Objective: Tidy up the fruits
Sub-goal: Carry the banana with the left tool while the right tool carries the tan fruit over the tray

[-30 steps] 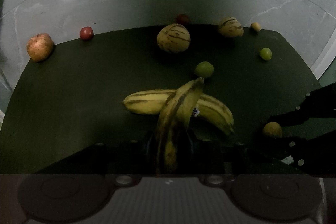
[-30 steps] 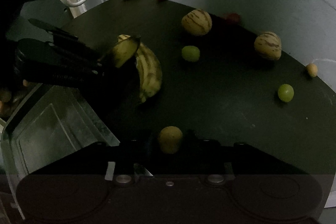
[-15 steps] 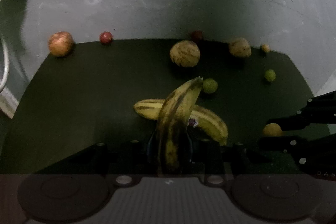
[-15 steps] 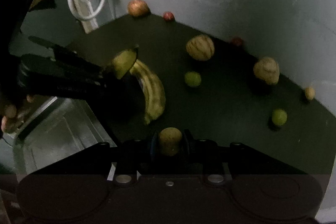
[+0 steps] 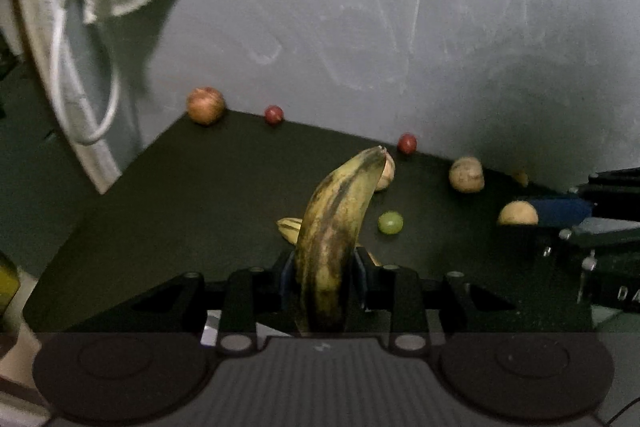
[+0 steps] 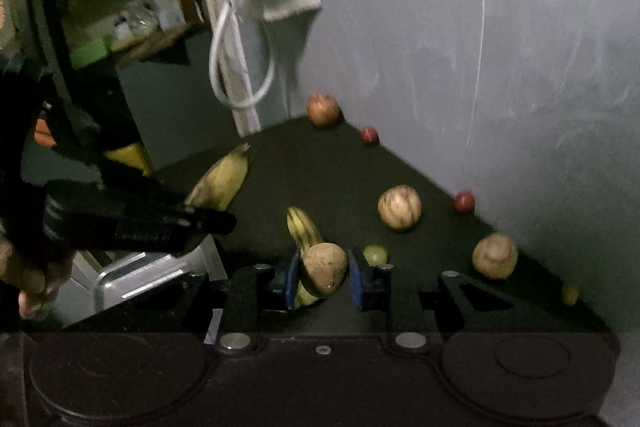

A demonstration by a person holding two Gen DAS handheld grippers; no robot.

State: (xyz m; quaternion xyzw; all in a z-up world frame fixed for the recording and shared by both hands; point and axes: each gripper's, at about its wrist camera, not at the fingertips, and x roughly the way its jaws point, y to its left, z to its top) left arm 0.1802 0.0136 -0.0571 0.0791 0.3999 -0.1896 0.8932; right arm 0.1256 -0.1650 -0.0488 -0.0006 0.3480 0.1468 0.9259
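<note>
Pointing up-and-away — banana (image 5: 332,235) lengthwise in left gripper (image 5: 322,281).

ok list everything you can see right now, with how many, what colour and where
banana: 1, yellow-brown, held off the table in left tool
second banana: 1, yellow, striped, lying mid-table
small brownish fruit: 1, tan, held in right tool
striped round fruits: 2, tan, toward the back of the table
apple-like fruit: 1, reddish, far corner
small red fruits: 2, back edge by wall
green fruit: 1, mid-table
table: 1, dark
metal tray: 1, silver, beside table
cable: 1, white, hanging
left tool: shut on banana
right tool: shut on small brownish fruit
</note>
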